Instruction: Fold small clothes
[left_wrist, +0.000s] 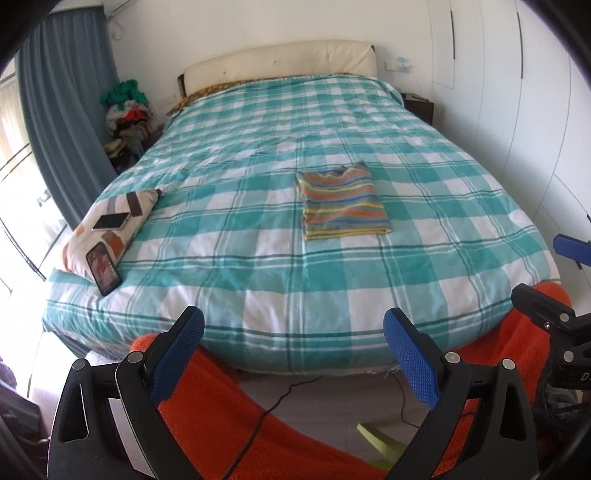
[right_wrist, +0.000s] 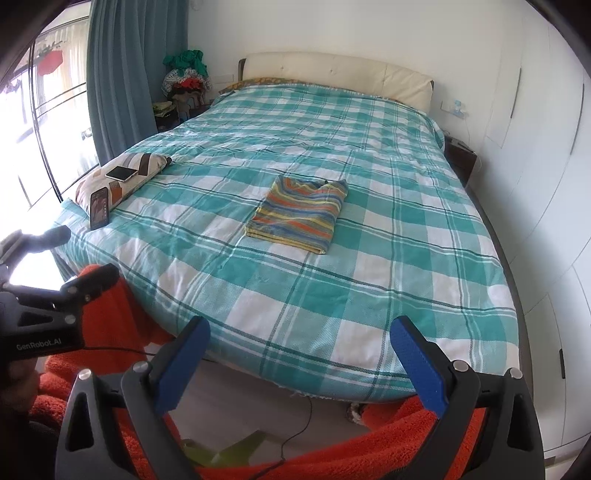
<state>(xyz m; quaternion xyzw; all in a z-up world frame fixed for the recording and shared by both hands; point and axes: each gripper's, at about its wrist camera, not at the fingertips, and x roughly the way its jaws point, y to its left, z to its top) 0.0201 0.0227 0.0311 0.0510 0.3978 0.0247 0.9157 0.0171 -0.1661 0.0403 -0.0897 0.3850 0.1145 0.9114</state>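
Observation:
A striped garment (left_wrist: 342, 201) in orange, yellow, blue and green lies folded into a neat rectangle on the middle of the checked bedspread (left_wrist: 258, 229). The right wrist view shows the same folded garment (right_wrist: 300, 213) flat on the bedspread (right_wrist: 369, 258). My left gripper (left_wrist: 293, 334) hangs open beyond the foot of the bed, well short of the garment, with nothing between its blue pads. My right gripper (right_wrist: 300, 341) is likewise open and empty near the bed's foot. Each gripper shows at the edge of the other's view.
A patterned pillow (left_wrist: 110, 225) at the bed's left edge carries two phones (left_wrist: 104, 272). Orange fleece (left_wrist: 229, 413) lies below the grippers, with a black cable (left_wrist: 273, 402) on the floor. A clothes pile (left_wrist: 127, 110) and curtain stand left; white wardrobe doors (right_wrist: 535, 166) line the right.

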